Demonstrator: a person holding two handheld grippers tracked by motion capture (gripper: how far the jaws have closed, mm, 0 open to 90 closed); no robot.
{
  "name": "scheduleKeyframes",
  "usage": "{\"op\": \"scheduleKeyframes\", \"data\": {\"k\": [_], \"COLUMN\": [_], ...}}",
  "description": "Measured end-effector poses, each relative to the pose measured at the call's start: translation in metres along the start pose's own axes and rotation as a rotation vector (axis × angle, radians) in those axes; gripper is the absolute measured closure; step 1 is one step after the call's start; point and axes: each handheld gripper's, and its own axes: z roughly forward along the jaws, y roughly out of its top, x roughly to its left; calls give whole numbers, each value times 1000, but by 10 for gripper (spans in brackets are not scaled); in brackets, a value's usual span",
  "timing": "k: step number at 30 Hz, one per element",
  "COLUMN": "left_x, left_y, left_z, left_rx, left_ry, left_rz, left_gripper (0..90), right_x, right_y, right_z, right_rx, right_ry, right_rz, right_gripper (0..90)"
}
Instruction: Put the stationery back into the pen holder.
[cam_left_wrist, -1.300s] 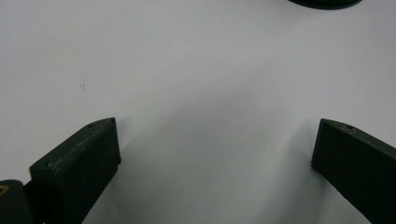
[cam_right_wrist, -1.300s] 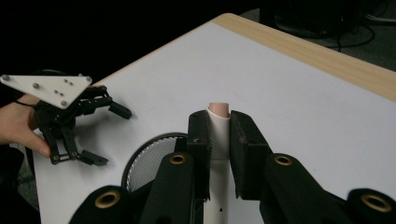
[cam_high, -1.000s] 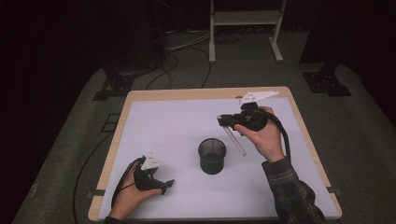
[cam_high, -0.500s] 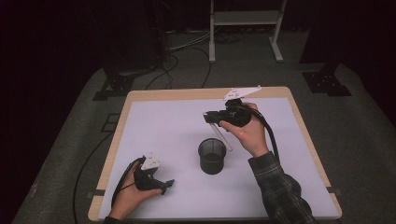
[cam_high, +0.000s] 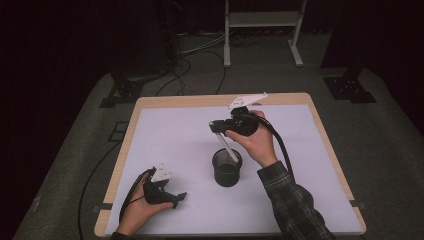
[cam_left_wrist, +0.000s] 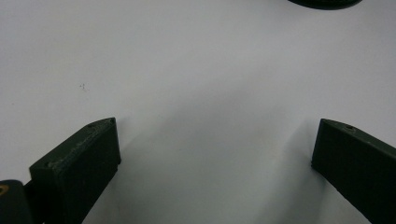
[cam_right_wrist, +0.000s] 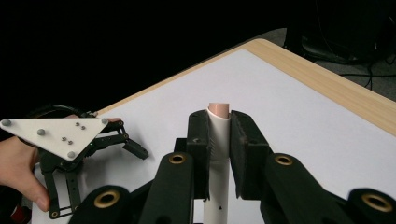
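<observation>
The table (cam_high: 165, 125) carries a black mesh cup (cam_high: 227, 169) near its middle. The right tool (cam_high: 216, 126) is above the cup and a little behind it, clamped on a white pen (cam_high: 226, 149). The pen slants down from the jaws, and its lower end reaches the cup's rim. The left tool (cam_high: 181, 197) rests on the table near the front left, jaws wide apart and empty.

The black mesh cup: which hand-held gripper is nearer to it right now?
Right. The right hand-held gripper hovers just above and behind the black mesh cup, holding a white pen angled towards its mouth. The left hand-held gripper rests on the table, off to the cup's left.
</observation>
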Motion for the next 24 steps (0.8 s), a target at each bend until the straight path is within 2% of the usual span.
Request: {"op": "scheduleKeyframes", "data": {"k": [11,24], "left_x": [0,0], "left_y": [0,0], "left_z": [1,0], "left_rx": [-7,-6], "left_ry": [1,1], "left_rz": [-4,-5], "left_gripper": [1,1], "right_x": [1,1], "right_y": [-14,-39], "right_z": [8,17], "right_rx": [17,59], "right_ry": [8,20], "right_rz": [-14,-32], "right_gripper": [778,778]}}
